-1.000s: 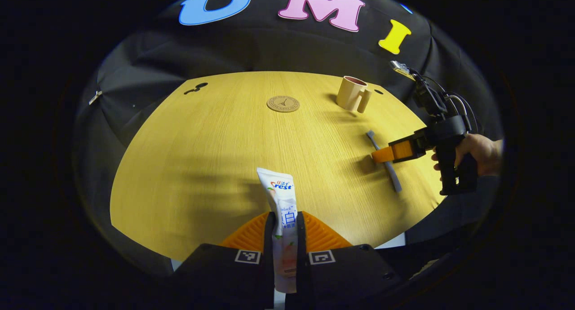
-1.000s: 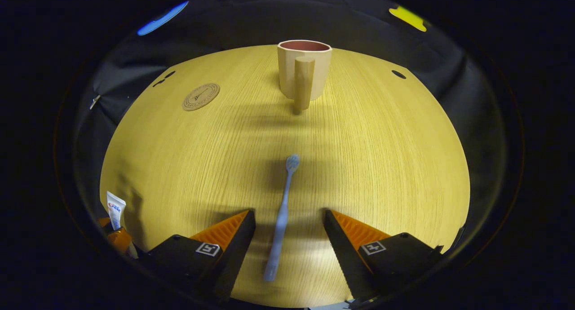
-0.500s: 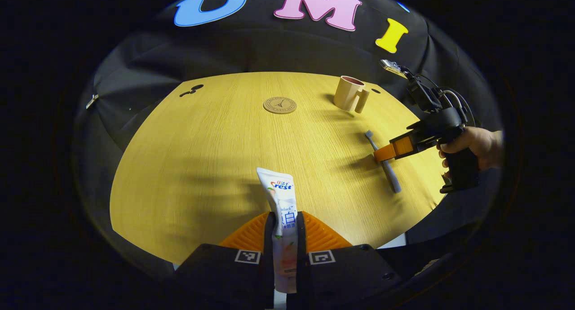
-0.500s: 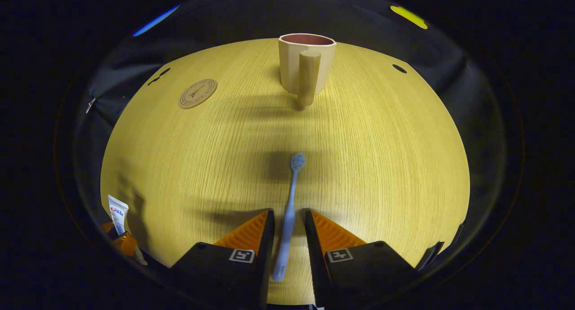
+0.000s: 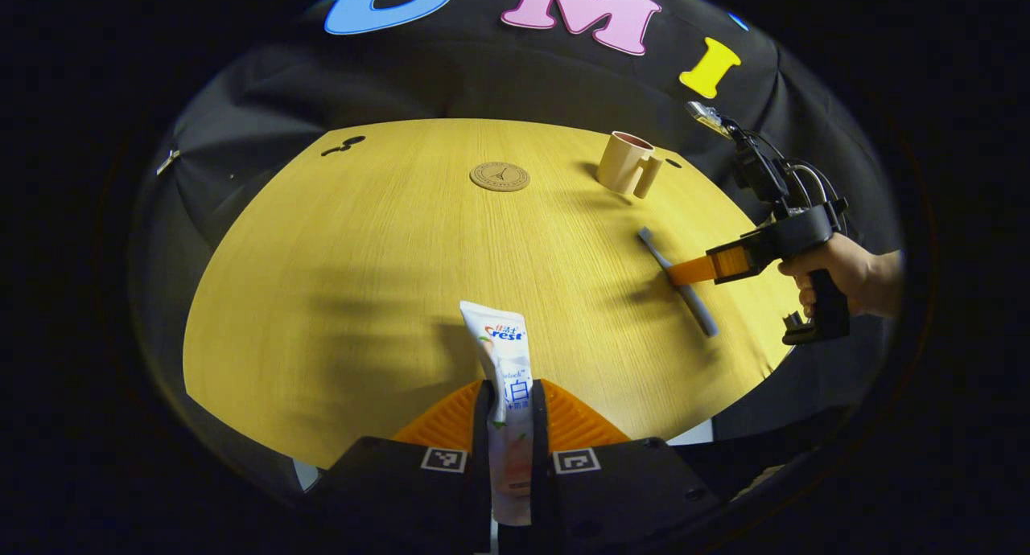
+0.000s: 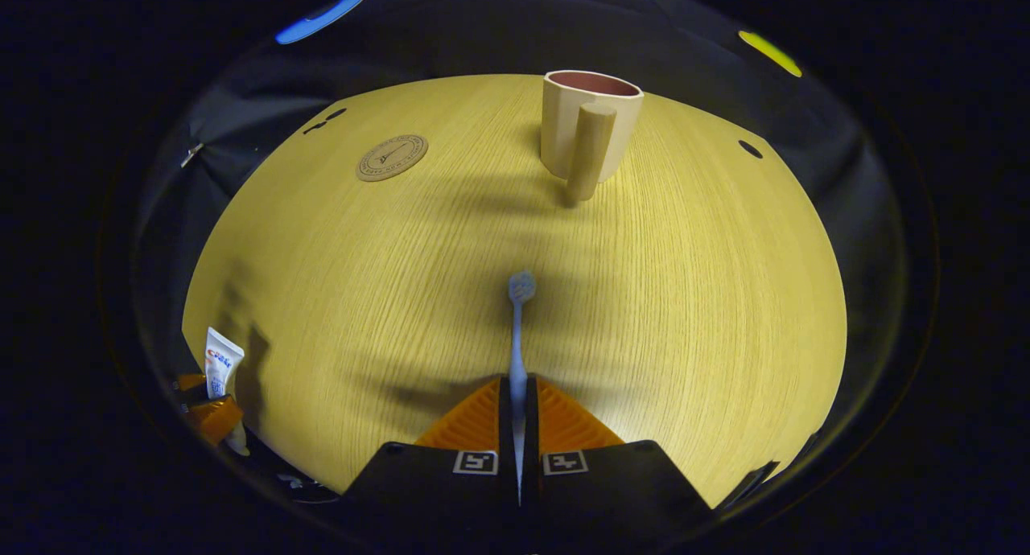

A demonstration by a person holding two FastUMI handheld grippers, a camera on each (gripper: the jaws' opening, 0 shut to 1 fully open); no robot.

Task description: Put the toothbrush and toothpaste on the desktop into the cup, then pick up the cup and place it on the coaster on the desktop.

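The left gripper (image 5: pixel 510 402) has both orange fingers pressed on a white toothpaste tube (image 5: pixel 503 354), at the near edge of the wooden desktop (image 5: pixel 338 298). The tube stands up out of the claw, its crimped end pointing far. Its face carries a brand mark in blue and red with smaller blue print under it. The same tube (image 6: pixel 219 363) shows at the near left in the right gripper view.

The round brown coaster (image 5: pixel 500 176) lies at the far middle of the desktop, stamped with a small tower emblem inside a ring of writing too small to make out. Each black gripper body bears a pair of square black-and-white marker tags (image 6: pixel 475 462).

The right gripper (image 6: pixel 517 402) is now closed on the handle of the blue-grey toothbrush (image 6: pixel 517 330), bristle head pointing far toward the beige cup (image 6: pixel 587 125). Half a second ago its fingers stood narrowly apart on either side of the handle; a second ago they were wide. In the left gripper view a hand (image 5: pixel 845 269) holds this gripper at the right edge. The cup stands upright at the far right, handle toward the near side, well apart from the coaster (image 6: pixel 392 157).
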